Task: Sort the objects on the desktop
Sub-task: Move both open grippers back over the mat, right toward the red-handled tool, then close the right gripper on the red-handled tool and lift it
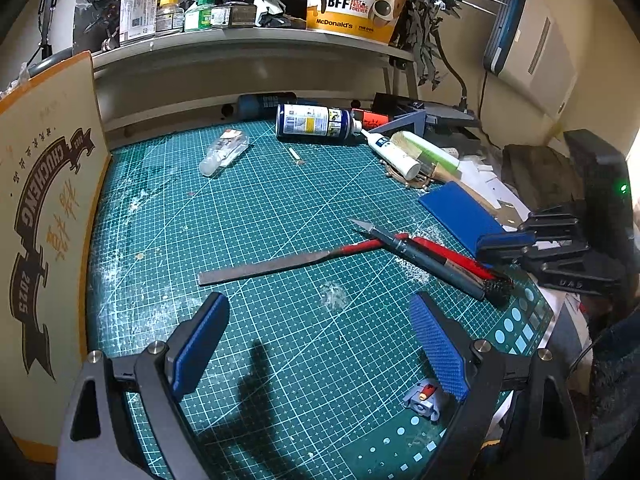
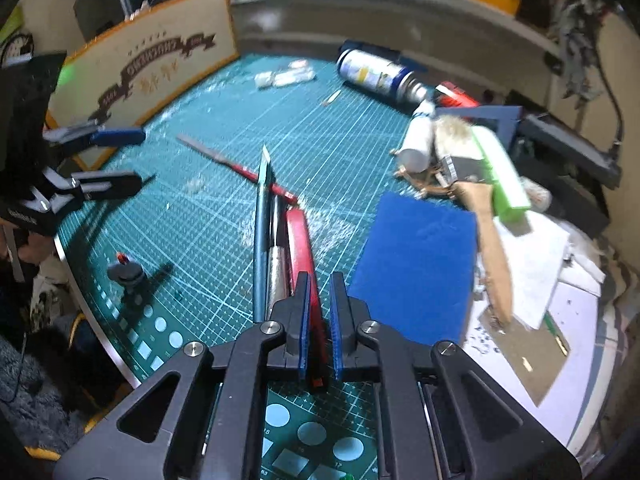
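My right gripper point(image 2: 320, 280) is shut on the handle of a red tool point(image 2: 301, 244) lying on the green cutting mat point(image 2: 224, 120); it also shows in the left wrist view point(image 1: 502, 242). Beside the red tool lie a craft knife point(image 2: 262, 208) and a red-handled flat file point(image 2: 224, 156), also in the left wrist view: knife point(image 1: 404, 246), file point(image 1: 280, 266). My left gripper point(image 1: 320, 312) is open and empty above the mat point(image 1: 240, 200), near its front edge. A small grey model part point(image 1: 424, 398) lies by its right finger.
A blue spray can point(image 1: 316, 120), a white tube point(image 1: 394, 152), a clear bottle point(image 1: 224, 152), a brush point(image 2: 480, 200), a green box point(image 2: 502, 172) and a blue sheet point(image 2: 416, 260) lie on the desk. A printed board point(image 1: 44, 216) stands on the left. A shelf point(image 1: 240, 38) holds bottles.
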Demonstrator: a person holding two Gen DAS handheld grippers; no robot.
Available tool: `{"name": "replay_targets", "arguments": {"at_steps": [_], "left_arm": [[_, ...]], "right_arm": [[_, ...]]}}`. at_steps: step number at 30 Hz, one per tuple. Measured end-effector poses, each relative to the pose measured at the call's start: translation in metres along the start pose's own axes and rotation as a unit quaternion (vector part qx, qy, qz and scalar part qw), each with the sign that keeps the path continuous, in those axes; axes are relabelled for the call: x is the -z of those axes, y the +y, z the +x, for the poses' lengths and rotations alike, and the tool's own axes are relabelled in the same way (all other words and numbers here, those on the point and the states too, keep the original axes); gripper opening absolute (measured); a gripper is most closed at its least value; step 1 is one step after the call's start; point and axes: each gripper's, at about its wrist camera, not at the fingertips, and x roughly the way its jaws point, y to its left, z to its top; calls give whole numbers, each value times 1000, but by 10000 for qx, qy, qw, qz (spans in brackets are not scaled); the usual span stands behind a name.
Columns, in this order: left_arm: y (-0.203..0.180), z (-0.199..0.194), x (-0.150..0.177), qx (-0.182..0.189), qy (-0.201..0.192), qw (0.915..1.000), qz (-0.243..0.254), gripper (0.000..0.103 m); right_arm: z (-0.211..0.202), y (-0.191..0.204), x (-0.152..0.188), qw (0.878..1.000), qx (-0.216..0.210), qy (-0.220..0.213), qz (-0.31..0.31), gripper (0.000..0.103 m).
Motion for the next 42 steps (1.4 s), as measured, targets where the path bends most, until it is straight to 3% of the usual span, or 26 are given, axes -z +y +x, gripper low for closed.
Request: {"name": "replay_targets", "arguments": {"at_steps": [4,11,13,16,23,30,34,42], "left_arm": [[2,4,0,6,57,10000,-36,92],[0,12,2,111,148,9998,-111,92],[-1,14,2,115,183,9997,-143,92],[0,15,4,108,202,9996,-156,92],[2,10,2,34,139,9997,-195,92],[-10,14,-6,374,124,9987,-337,92],[-17,28,-17,515,184,9971,-520,92],[-32,59,-37,661,343,9940,-800,92]], "right_arm": [[6,3,3,9998,-144,65,-117,12],[14,7,5,9999,-25,3,-160,14],[16,8,7,10000,27,-16,-29,6],[15,4,8,9997,-23,-164,201,6],[-20,-5,5,9970,44,-634,450,6],[-62,-5,-9,9917,164,-1155,549,6],[-79,-9,-27,9886,146,-1364,619,6],[-93,-13,-27,9839,74,-1630,727,6]]}}
